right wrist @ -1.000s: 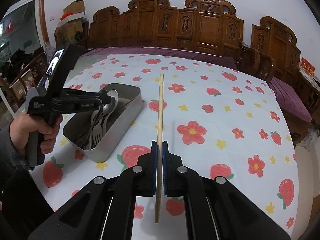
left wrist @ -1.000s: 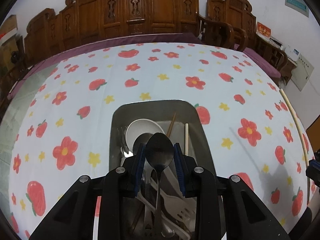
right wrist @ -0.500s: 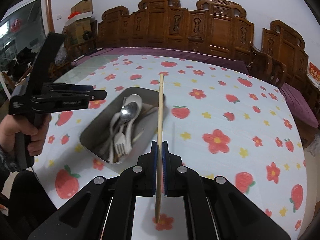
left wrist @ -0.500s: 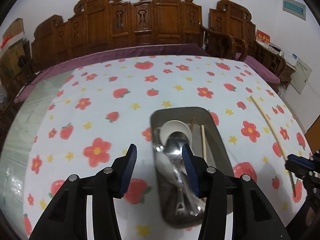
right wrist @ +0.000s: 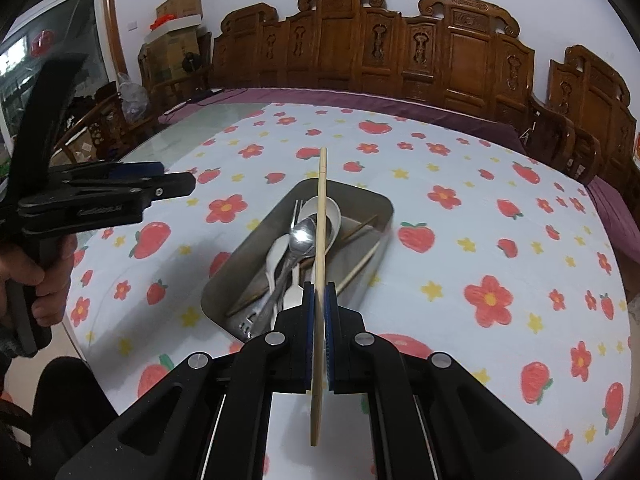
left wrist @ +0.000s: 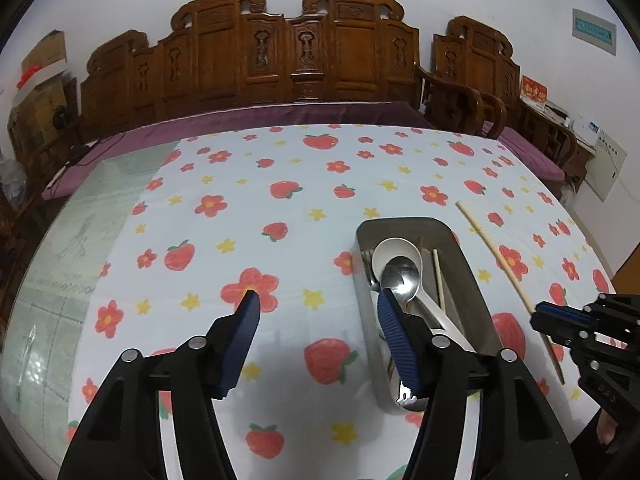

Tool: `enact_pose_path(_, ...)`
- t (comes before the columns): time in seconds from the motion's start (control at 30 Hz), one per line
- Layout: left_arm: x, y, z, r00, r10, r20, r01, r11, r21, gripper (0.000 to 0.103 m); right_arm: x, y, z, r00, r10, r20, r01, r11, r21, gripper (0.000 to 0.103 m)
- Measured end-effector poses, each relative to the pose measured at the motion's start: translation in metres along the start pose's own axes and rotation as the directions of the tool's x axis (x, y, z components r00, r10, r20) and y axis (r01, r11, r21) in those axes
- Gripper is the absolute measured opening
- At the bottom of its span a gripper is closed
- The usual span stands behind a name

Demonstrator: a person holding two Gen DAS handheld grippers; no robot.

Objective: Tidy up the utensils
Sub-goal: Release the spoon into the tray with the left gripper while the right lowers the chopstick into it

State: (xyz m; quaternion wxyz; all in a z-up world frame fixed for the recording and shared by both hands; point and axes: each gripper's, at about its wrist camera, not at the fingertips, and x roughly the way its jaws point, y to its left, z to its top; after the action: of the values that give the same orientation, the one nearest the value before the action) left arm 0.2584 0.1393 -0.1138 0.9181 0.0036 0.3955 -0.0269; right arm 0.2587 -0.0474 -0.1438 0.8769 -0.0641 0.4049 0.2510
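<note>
A metal tray (left wrist: 470,276) (right wrist: 362,196) on the flowered cloth holds a steel spoon (left wrist: 400,278) (right wrist: 302,236), a white spoon (left wrist: 394,250), forks and chopsticks. My left gripper (left wrist: 316,306) is open and empty, to the left of the tray; it also shows in the right wrist view (right wrist: 176,184). My right gripper (right wrist: 319,292) is shut on a pale wooden chopstick (right wrist: 320,232) held above the tray, pointing away; the chopstick (left wrist: 496,256) and the gripper (left wrist: 538,314) also show at the right in the left wrist view.
A flowered tablecloth (left wrist: 280,208) covers most of a glass-topped table (left wrist: 80,240). Carved wooden chairs (left wrist: 304,52) line the far side. Cardboard boxes (right wrist: 176,16) stand at the far left.
My left gripper has let the steel spoon go into the tray, opened wide and moved left. My right gripper has carried the chopstick left to above the tray.
</note>
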Motion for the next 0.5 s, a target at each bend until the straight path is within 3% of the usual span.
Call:
enact_pose_path(0.03, -0.001, 0.001, 0.0, 1.0, -0.001, -0.001, 0.001, 1.0, -0.002, 0.059, 0.003, 0.001, 0.002, 1.0, 0.004, -0.003, -0.004, 1.0, 0.006, 0.006)
enact_pose_path(0.13, -0.003, 0.004, -0.002, 1.0, 0.003, 0.011, -0.003, 1.0, -0.006, 0.086, 0.011, 0.003, 0.007, 1.0, 0.014, -0.009, -0.014, 1.0, 0.022, 0.006)
enact_pose_path(0.23, -0.004, 0.005, -0.003, 1.0, 0.003, 0.022, -0.003, 1.0, -0.003, 0.086, 0.019, 0.004, 0.013, 1.0, 0.021, -0.012, -0.021, 0.999, 0.038, 0.006)
enact_pose_path(0.37, -0.001, 0.007, -0.005, 1.0, 0.0, 0.016, -0.001, 1.0, 0.001, 0.095, 0.032, 0.001, 0.019, 0.999, 0.036, -0.025, -0.033, 0.996, 0.084, 0.006)
enact_pose_path(0.5, 0.002, 0.01, -0.007, 1.0, 0.001, 0.009, -0.001, 1.0, -0.001, 0.095, 0.05, -0.005, 0.022, 0.998, 0.049, -0.049, -0.041, 0.987, 0.154, 0.006)
